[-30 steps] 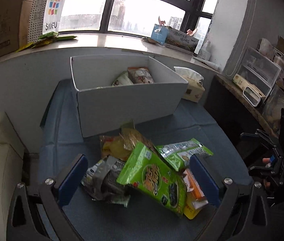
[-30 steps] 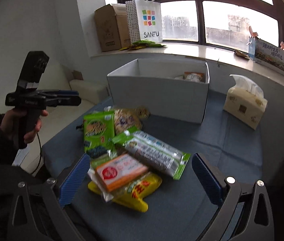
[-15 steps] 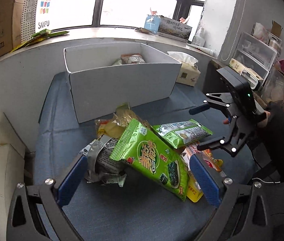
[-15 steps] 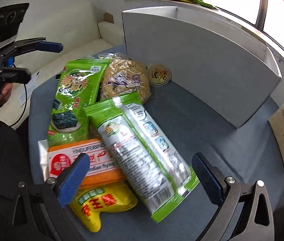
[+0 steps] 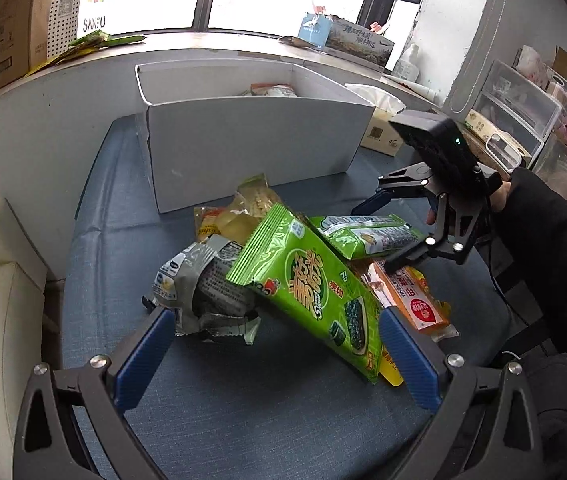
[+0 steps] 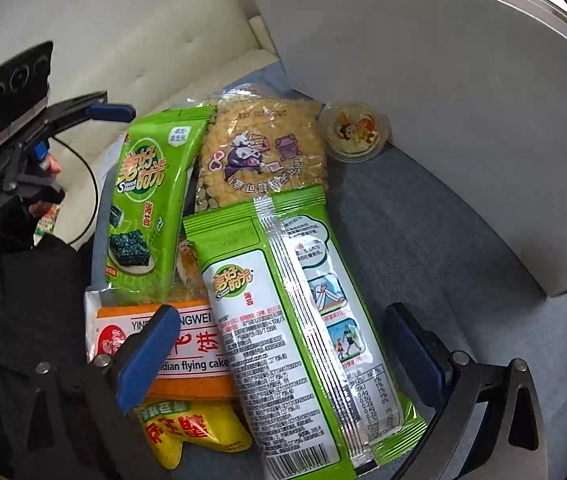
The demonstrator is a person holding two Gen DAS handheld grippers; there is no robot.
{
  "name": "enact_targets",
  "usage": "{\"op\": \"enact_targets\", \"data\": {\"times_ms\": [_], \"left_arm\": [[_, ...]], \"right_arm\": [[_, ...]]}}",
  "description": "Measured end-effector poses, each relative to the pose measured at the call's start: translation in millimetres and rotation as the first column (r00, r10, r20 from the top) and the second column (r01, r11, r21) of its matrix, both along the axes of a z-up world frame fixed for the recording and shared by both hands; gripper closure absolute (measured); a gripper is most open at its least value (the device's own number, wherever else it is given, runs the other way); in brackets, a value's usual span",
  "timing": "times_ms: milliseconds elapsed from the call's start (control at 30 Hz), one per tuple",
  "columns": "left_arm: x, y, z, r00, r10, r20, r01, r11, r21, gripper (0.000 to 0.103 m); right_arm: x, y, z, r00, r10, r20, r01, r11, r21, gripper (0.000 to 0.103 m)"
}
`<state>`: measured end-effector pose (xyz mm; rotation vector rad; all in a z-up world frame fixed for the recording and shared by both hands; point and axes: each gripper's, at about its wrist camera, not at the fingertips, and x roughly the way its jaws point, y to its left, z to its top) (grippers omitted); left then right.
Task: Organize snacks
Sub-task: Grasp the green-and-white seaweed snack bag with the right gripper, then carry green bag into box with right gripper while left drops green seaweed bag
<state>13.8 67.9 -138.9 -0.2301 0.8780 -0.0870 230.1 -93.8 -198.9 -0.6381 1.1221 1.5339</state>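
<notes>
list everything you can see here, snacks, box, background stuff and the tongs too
seaweed snack packs: 2, green, on the pile, one face down between the right tongs' fingers
puffed corn bag: 1, clear and yellow, near the box
jelly cup: 1, clear, against the box wall
flying cake pack: 1, orange and white, under the green packs
yellow pouch: 1, pile's bottom
silver pack: 1, pile's left
box: 1, white, behind the pile
tissue box: 1, beside the box
left tongs: open, before the pile
right tongs: open, straddling the face-down pack

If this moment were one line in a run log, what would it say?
phase: reaching | right tongs: open, straddling long green back-side-up snack pack | left tongs: open, empty | white cardboard box: partly filled
</notes>
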Motion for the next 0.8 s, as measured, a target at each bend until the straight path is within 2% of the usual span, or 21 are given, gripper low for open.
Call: {"op": "enact_targets", "data": {"times_ms": [33, 67, 133, 233, 300, 400, 500, 567, 667, 700, 800], "left_arm": [[0, -1, -1, 1.000, 0.000, -0.002, 0.000, 1.000, -0.007, 0.000], [0, -3, -2, 1.000, -0.003, -0.002, 0.003, 1.000, -0.009, 0.000], [1, -7, -2, 1.000, -0.010, -0.004, 0.010, 1.000, 0.008, 0.000], [3, -9, -2, 1.000, -0.002, -0.008, 0.002, 1.000, -0.001, 0.000], [5, -9, -5, 1.000, 0.022, -0.020, -0.022, 0.999, -0.034, 0.000], [6, -12, -12, 0.996, 0.053, -0.067, -0.058, 0.996, -0.071, 0.000], [5, -17, -23, 0.992, 0.038, -0.118, -0.059, 0.983, -0.176, 0.000], [7, -19, -31, 0.990, 0.045, -0.133, -0.073, 0.973, -0.220, 0.000], [16, -18, -43, 0.987, 0.043, -0.155, -0.089, 0.949, -0.302, 0.002], [20, -18, -46, 0.987, 0.035, -0.155, -0.085, 0.941, -0.329, 0.006], [29, -18, -53, 0.987, 0.017, -0.157, -0.077, 0.921, -0.383, 0.031]], "right_arm": [[3, -4, 3, 1.000, -0.019, -0.019, 0.019, 1.000, 0.021, 0.029], [4, -13, 8, 0.999, -0.041, -0.029, 0.043, 0.998, 0.042, 0.030], [0, -24, 11, 0.998, -0.062, 0.027, 0.061, 0.997, 0.044, 0.032], [-8, -48, 26, 0.986, -0.148, 0.079, 0.138, 0.983, 0.121, 0.032], [-17, -65, 41, 0.961, -0.249, 0.117, 0.225, 0.956, 0.190, 0.032], [-34, -90, 64, 0.903, -0.404, 0.150, 0.353, 0.893, 0.280, 0.032], [-50, -111, 81, 0.859, -0.498, 0.123, 0.437, 0.836, 0.333, 0.032], [-60, -120, 87, 0.837, -0.540, 0.090, 0.480, 0.802, 0.356, 0.032], [-72, -126, 92, 0.826, -0.562, 0.044, 0.505, 0.771, 0.389, 0.032], [-77, -129, 94, 0.827, -0.562, 0.036, 0.504, 0.767, 0.398, 0.032], [-89, -125, 93, 0.827, -0.561, 0.048, 0.497, 0.768, 0.404, 0.032]]}}
